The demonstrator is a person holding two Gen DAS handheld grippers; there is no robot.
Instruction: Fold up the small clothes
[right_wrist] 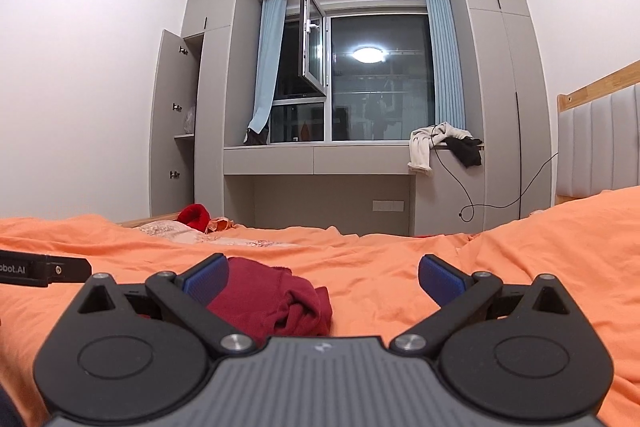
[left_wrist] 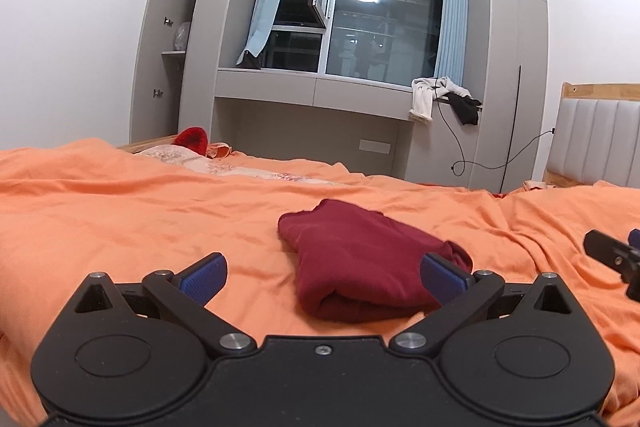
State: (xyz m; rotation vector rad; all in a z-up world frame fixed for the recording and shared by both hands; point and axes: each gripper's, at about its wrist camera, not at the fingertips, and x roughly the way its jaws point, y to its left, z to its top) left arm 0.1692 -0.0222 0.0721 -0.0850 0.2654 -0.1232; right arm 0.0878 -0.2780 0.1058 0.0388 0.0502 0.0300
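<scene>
Dark red garment (left_wrist: 360,263), folded, lies on the orange bedsheet (left_wrist: 120,227). Left gripper (left_wrist: 324,277) spread wide, empty, its right pad at the garment's right edge. Right gripper (right_wrist: 322,283) spread wide, empty, just right of the garment. Partial print "obot.AI" on the left gripper body. Bare sheet surrounds the garment.

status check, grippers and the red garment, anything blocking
Left gripper open, empty. Right gripper open, empty. Dark red garment folded on orange bedsheet, untouched. Nothing in the way.
</scene>
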